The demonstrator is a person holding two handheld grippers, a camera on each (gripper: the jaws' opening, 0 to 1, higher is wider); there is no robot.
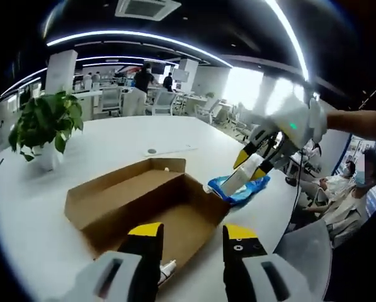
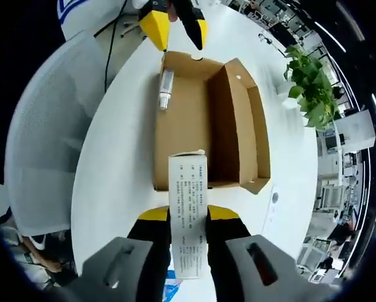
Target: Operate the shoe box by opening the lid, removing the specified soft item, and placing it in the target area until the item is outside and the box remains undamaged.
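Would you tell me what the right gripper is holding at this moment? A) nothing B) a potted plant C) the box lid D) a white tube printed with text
D: in the right gripper view, the right gripper is clamped on the white tube, above the open cardboard box.

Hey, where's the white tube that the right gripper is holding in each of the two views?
Left gripper view: the white tube is right of centre, pinched in the right gripper, beside the open shoe box.
Right gripper view: bottom centre, between the gripper's own jaws.
Shared landmark: the potted plant on the white table.
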